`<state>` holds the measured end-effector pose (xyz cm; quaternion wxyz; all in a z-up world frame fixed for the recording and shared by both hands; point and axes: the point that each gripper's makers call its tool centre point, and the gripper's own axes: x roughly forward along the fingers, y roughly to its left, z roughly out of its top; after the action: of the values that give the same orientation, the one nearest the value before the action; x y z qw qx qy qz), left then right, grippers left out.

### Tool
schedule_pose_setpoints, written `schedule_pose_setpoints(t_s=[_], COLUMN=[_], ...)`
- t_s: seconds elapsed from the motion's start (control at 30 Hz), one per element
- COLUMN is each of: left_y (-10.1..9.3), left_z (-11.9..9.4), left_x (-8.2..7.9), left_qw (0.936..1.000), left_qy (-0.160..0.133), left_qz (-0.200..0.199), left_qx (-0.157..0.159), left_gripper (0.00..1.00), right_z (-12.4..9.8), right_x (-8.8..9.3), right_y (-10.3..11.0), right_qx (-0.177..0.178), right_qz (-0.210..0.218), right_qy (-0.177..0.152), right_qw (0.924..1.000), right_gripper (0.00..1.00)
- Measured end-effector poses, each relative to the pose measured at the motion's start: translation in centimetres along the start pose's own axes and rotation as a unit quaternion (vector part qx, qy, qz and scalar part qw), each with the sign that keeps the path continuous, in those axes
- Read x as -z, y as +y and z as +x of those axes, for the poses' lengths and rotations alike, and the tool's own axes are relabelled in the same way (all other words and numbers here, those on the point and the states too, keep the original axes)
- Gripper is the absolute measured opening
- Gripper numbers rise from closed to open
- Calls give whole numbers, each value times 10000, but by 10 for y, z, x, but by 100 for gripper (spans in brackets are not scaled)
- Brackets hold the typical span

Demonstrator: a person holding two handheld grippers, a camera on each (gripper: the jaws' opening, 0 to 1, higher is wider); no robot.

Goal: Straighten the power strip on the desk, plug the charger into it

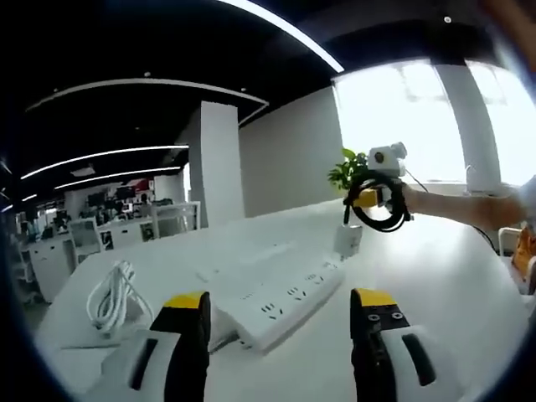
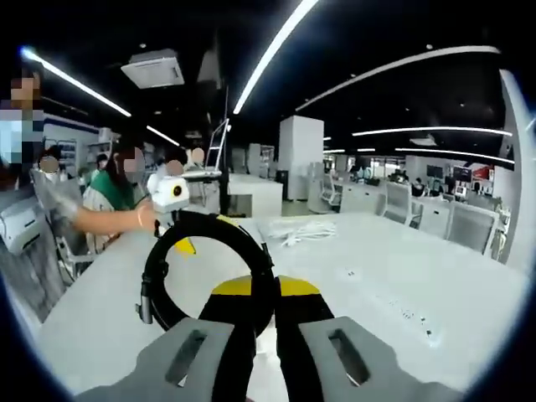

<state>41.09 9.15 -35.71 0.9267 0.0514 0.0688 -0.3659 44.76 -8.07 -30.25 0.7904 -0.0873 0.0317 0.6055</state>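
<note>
A white power strip (image 1: 280,306) lies slanted on the white desk (image 1: 452,285), just ahead of my open left gripper (image 1: 280,300), whose jaws stand wide apart with nothing between them. Beyond the strip, my right gripper (image 1: 368,198) hovers above the desk, held by a person's arm. It is shut on a coiled black cable (image 1: 383,216), from which a white charger (image 1: 347,240) hangs near the strip's far end. In the right gripper view the right gripper (image 2: 264,289) pinches the black cable loop (image 2: 167,251), and the left gripper (image 2: 181,243) shows behind it.
A coiled white cord (image 1: 113,297) lies on the desk left of the strip and also appears as a white cord (image 2: 303,230). A green plant (image 1: 347,167) stands at the desk's far edge. Seated people (image 2: 117,188) and office desks (image 2: 419,209) surround the area.
</note>
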Motion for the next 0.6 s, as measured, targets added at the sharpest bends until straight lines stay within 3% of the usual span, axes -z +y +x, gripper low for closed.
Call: schedule_pose_setpoints(t_s=[0.1,0.2,0.3,0.6], left_y=[7,8,11,11], left_z=[9,18,26,45], left_x=[3,10,14,20], left_qw=[9993,9973,9939,9877], left_qy=[201,498,694,951], left_qz=[316,505,812,1086], left_qx=[-3,203,287,608], left_gripper=[72,80,81,89], right_z=[5,8,11,15], right_x=[-2,-5,-6,-4], right_y=[1,2,2,1], right_qx=[-23,-86,-112,-117], right_qz=[-22,23,20,28], right_qy=[-34,-120,-160,-197], right_qw=[10000,9999,9998,9997], right_gripper=[5,5,5,5])
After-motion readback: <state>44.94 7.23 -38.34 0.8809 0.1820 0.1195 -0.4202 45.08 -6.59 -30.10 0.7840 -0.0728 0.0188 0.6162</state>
